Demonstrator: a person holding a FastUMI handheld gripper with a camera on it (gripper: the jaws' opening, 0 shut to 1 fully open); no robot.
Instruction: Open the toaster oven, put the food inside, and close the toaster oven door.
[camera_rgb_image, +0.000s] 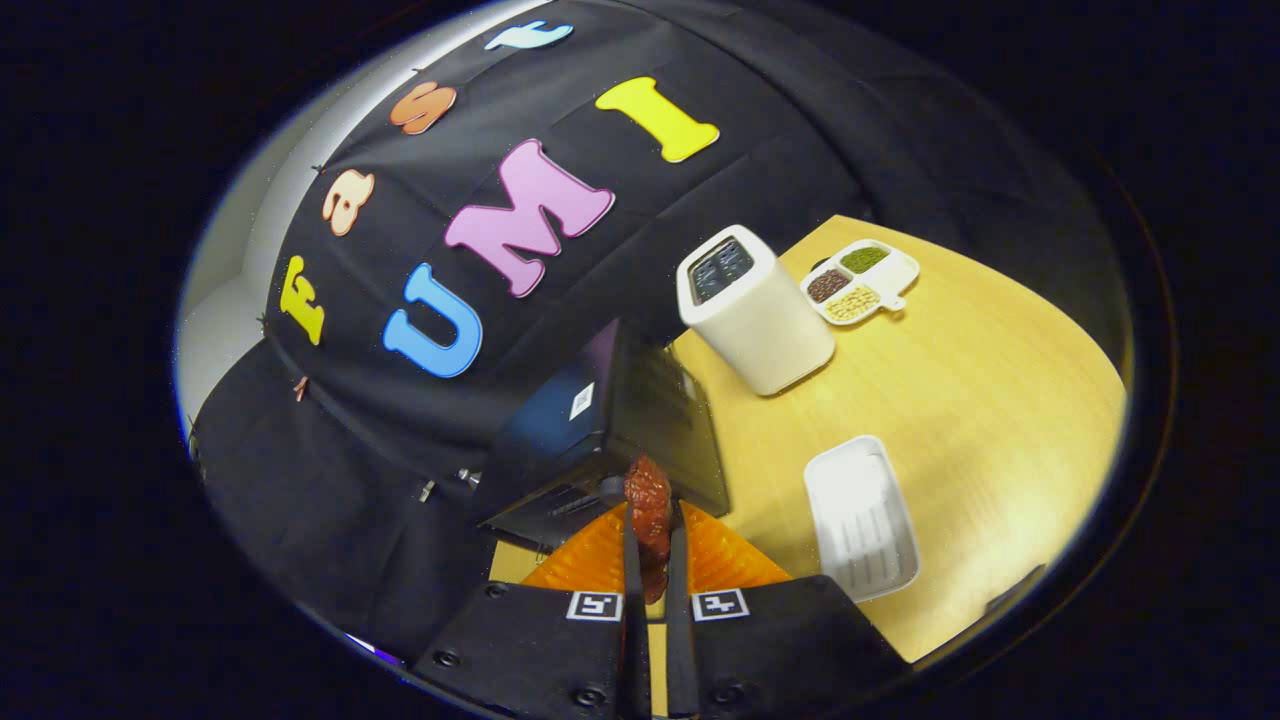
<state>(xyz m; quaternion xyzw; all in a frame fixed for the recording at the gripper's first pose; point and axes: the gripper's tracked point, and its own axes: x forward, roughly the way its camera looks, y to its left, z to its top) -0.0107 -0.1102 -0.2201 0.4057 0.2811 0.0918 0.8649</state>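
My gripper (651, 540) is shut on a dark red, glossy piece of food (648, 512), which stands up between the two fingers. Just beyond the fingertips sits the black toaster oven (640, 420), seen from above and tilted in the view. Its front faces down-left, where slots and a handle-like bar show; whether the door is open I cannot tell. The food's top overlaps the oven's near edge.
An empty white ridged tray (860, 518) lies on the wooden table (980, 400) to the right of the fingers. Farther back stand a white slot toaster (752, 308) and a white divided dish (858, 281) of beans and grains. Black cloth hangs behind.
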